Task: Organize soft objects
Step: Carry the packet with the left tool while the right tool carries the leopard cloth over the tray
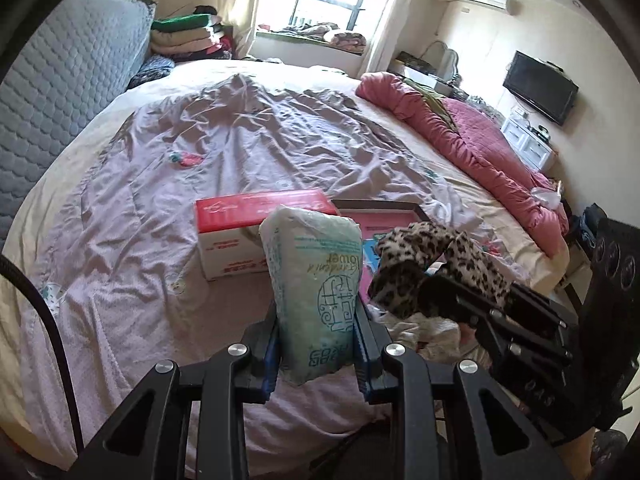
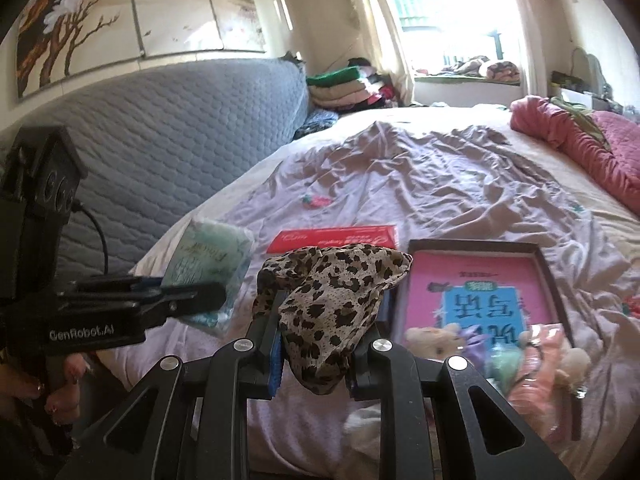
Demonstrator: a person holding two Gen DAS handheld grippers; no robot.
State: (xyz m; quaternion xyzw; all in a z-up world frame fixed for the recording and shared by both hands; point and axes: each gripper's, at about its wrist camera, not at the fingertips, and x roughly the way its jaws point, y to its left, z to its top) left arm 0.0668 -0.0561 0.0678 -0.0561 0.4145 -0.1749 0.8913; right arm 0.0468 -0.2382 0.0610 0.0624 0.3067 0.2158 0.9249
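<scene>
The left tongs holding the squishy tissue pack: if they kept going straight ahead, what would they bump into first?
Probably the red and white box. The left tongs grip the tissue pack, and that box lies on the bed right beyond it. How far off is unclear.

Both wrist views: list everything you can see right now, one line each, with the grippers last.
Tissue pack: one, pale blue-white, held upright in the left hand-held gripper.
Leopard-print cloth: one, tan with dark spots, bunched in the right hand-held gripper.
Red box: one, red and white, on the bed ahead.
Open tray box: one, dark rim, pink and blue inside, right of the red box.
Plush items: several, pink, cream, green, at the tray's near edge, blurred.
Sheet: one, lilac, wrinkled, covering the bed.
Quilt: one, pink, along the bed's right side.
Folded clothes: one stack, mixed colours, by the window.
TV: one, black, on the wall.
Left hand-held gripper: shut.
Right hand-held gripper: shut.
</scene>
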